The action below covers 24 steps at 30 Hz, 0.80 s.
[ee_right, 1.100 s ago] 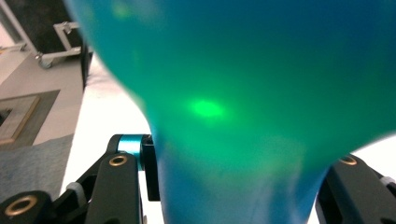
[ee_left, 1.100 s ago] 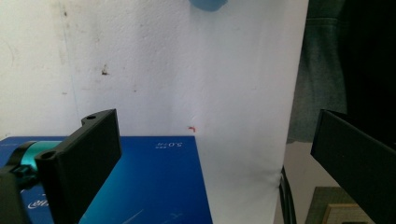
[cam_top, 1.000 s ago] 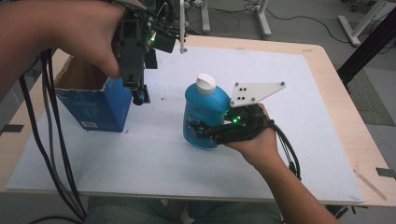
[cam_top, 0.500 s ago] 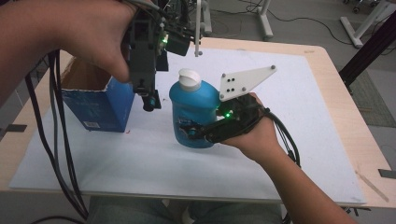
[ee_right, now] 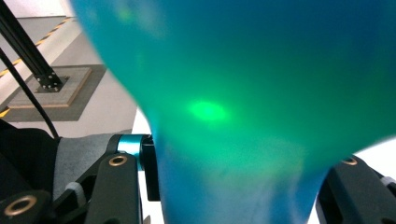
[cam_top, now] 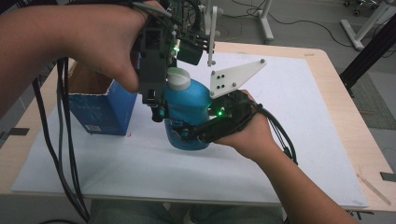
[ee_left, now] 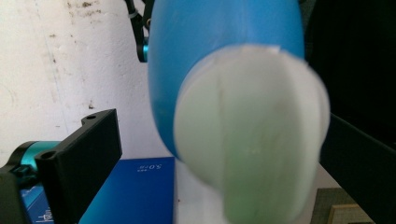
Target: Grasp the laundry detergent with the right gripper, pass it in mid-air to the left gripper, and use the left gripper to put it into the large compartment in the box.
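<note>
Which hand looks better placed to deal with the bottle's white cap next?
Probably the left. The left gripper is right beside the white cap, its fingers open either side in its own view, while the right gripper is shut on the blue bottle, steadying it.

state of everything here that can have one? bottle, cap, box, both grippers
blue bottle: lifted off the table, tilted, clamped low on its body
white cap: on the bottle, closed
blue box: upright on the white sheet, top open
right gripper: shut on the blue bottle
left gripper: open, jaws either side of the white cap, not yet gripping it
</note>
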Each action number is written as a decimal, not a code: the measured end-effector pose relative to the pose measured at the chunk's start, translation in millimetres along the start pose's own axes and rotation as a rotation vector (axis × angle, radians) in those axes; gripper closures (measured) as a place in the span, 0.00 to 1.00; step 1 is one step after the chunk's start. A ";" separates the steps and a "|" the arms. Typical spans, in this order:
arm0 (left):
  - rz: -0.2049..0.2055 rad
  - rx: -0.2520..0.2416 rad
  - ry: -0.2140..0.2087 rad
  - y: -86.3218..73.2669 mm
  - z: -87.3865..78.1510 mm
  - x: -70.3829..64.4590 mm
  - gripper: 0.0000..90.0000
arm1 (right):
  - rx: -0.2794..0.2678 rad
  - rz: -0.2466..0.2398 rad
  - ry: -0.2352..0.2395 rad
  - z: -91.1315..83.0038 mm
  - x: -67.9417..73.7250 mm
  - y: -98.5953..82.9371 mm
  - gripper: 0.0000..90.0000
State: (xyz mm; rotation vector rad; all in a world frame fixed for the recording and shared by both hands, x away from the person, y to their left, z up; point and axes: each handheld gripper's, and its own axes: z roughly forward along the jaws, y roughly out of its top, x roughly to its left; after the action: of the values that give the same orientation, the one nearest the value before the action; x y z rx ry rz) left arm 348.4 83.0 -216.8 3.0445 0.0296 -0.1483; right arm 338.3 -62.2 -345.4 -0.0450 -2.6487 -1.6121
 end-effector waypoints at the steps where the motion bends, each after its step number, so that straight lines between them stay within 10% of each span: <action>1: -0.004 0.004 0.004 2.1 0.5 -0.4 0.02 | 0.002 0.007 0.008 0.9 -0.7 1.6 0.51; 24: -0.013 0.011 0.043 15.6 4.4 -0.1 0.10 | -0.016 0.007 0.034 4.7 -3.0 10.7 0.51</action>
State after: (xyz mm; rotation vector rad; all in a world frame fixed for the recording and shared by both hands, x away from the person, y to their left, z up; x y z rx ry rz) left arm 348.3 67.0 -219.7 3.0586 0.0517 -0.0849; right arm 341.7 -53.1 -338.2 -0.0265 -2.6079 -1.6169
